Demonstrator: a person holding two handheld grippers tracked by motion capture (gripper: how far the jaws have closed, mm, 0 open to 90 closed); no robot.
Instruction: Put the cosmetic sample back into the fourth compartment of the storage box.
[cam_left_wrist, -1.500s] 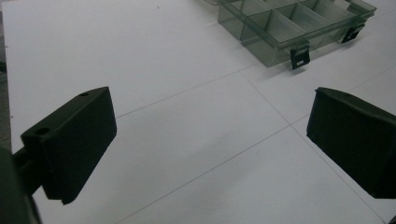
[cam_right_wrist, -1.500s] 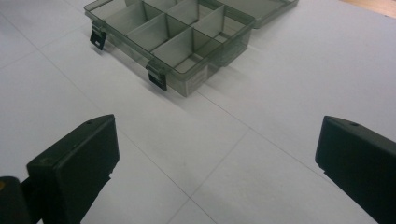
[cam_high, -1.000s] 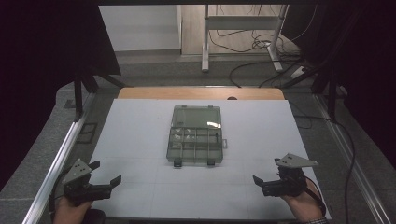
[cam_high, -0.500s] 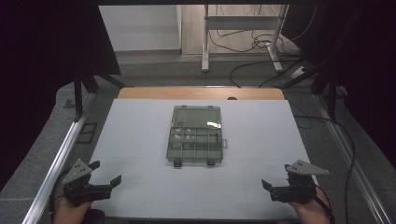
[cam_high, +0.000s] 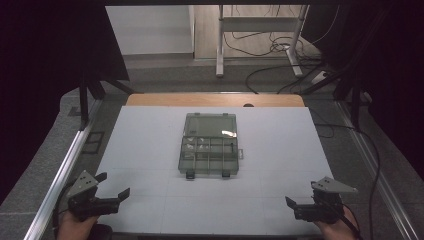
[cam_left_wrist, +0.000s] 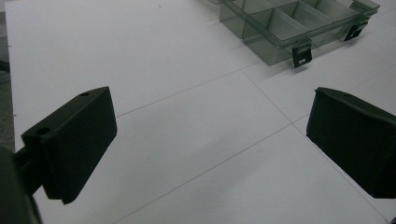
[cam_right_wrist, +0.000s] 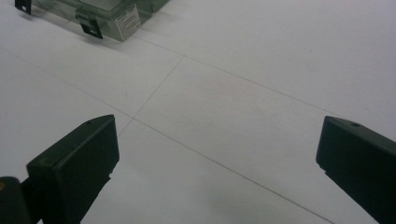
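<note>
My left gripper (cam_high: 111, 192) has its jaws spread wide with nothing between them but bare white desk (cam_high: 150, 150), and my right gripper (cam_high: 295, 206) is the same, jaws fully apart and empty. Both hover low near the desk's near edge, well apart from each other, which I read as a ready stance before any reach. Ahead of both pairs of jaws, roughly midway between them and farther up the desk, sits the clear compartment box (cam_high: 210, 145), lid down as far as I can tell, with its two dark latches (cam_left_wrist: 301, 54) facing me; that placement puts the clasps on the side my jaws would approach from. In the right gripper view a small white label (cam_right_wrist: 128, 22) sits on the box's near corner, but its print is too small for me to read. Thin grid lines (cam_right_wrist: 159, 88) cross the desk under the jaws.
</note>
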